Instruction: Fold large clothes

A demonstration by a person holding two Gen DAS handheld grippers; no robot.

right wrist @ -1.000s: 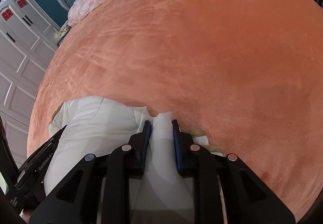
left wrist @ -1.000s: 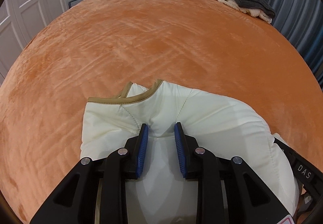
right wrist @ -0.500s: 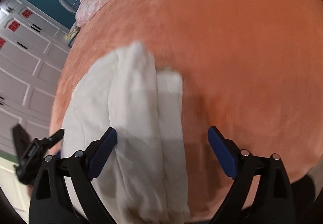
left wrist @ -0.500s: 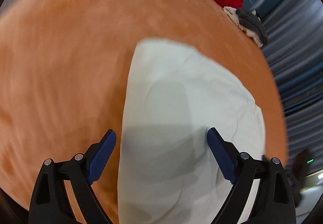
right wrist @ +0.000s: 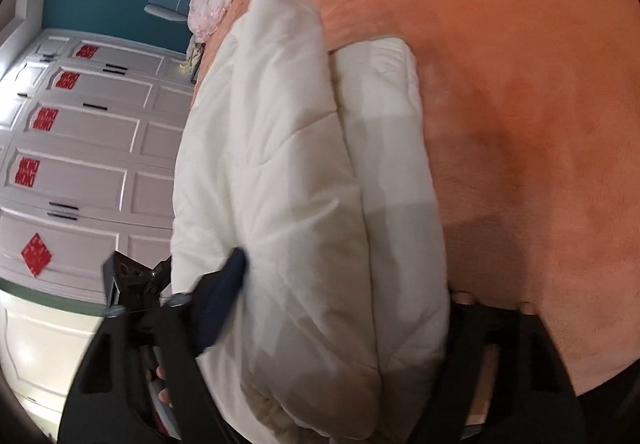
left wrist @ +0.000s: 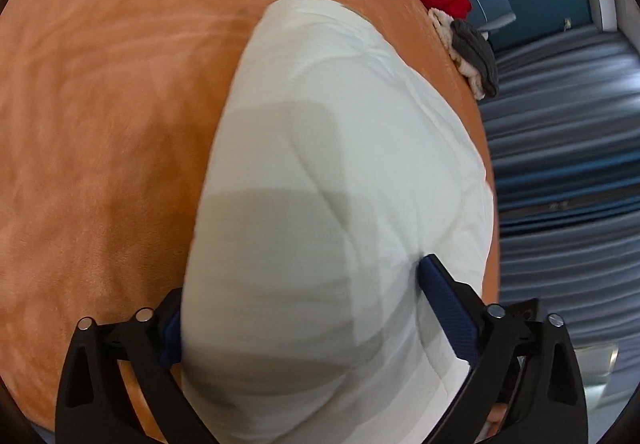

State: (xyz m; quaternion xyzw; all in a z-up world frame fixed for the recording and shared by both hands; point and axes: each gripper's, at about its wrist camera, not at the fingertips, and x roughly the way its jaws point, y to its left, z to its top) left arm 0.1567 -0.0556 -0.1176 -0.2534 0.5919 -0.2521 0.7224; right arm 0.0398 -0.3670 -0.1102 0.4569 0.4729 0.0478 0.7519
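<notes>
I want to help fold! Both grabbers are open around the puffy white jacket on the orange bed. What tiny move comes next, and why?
Probably close both grippers gently on the puffy white quilted jacket. The left gripper and right gripper each straddle the folded bundle with jaws wide open, so neither has any grip on it above the orange plush bedspread.

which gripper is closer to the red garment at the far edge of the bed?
Left, as far as I can tell. The red garment lies ahead of the left gripper, beyond the white padded jacket. The right gripper faces the wardrobe side, and its view shows no red garment.
</notes>
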